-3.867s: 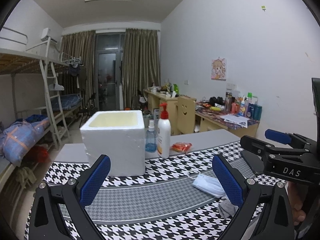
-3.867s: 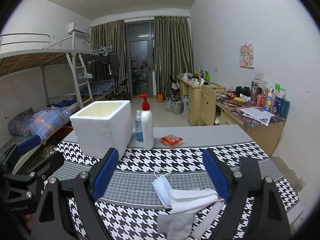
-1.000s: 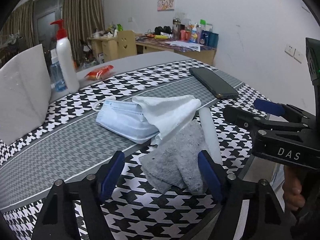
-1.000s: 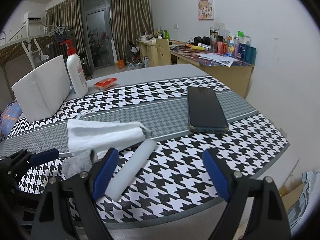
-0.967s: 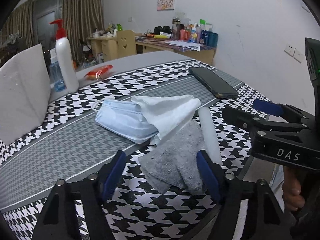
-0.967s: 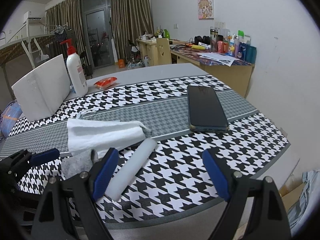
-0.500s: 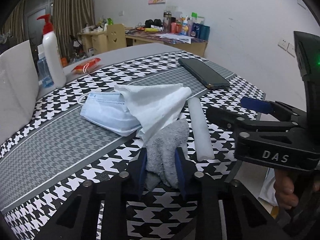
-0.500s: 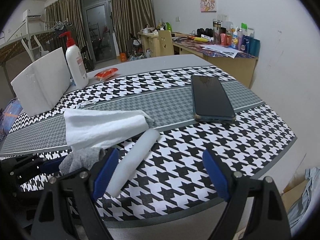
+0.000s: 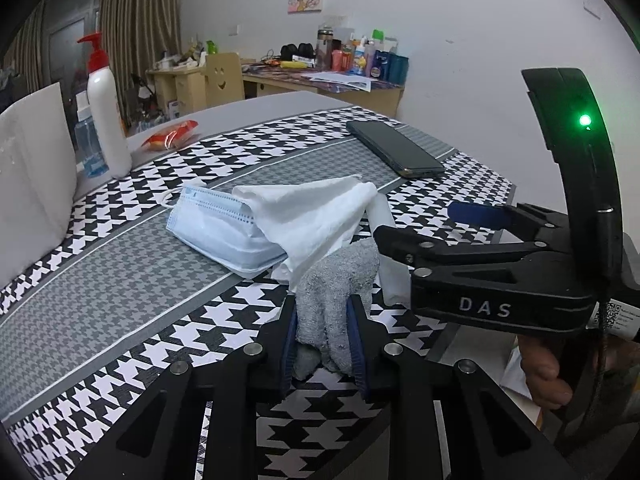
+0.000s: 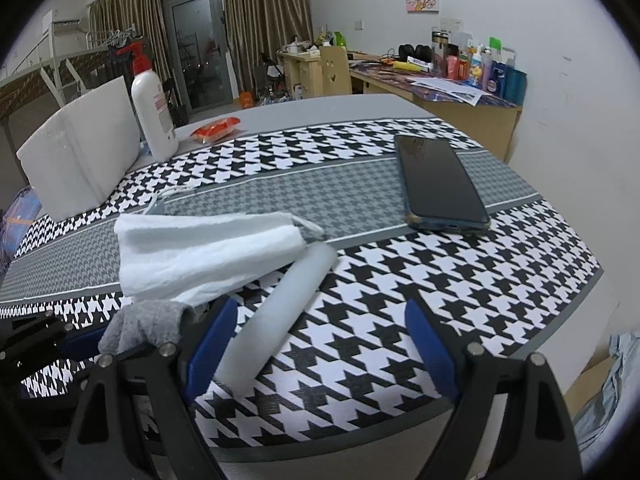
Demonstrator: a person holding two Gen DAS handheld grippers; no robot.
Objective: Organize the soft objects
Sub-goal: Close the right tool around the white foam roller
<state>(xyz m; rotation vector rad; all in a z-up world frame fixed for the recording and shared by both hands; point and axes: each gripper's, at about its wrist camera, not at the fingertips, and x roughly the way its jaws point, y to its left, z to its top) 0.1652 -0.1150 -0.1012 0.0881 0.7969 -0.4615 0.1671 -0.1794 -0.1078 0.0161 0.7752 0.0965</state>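
A grey sock (image 9: 340, 280) lies at the near edge of the houndstooth tablecloth (image 9: 120, 280). My left gripper (image 9: 323, 336) is shut on it, and the fabric bunches up between the blue pads. Behind the sock, a white cloth (image 9: 312, 216) drapes over a light blue face mask (image 9: 216, 228). A white foam tube (image 10: 280, 320) lies to the right of the sock. My right gripper (image 10: 320, 344) stands open over the table's near edge. The tube's near end sits just inside its left finger, and no pad presses on it.
A dark phone (image 10: 438, 184) lies on the grey stripe at the right. At the back left stand a white foam box (image 10: 80, 148), a pump bottle (image 10: 154, 116), a small blue bottle (image 9: 86, 148) and an orange packet (image 10: 216, 128). The table edge runs just below both grippers.
The left gripper's jaws went from wide open around the grey sock to closed on it, squeezing it into a bunch. The right gripper stayed open and edged slightly nearer the tube.
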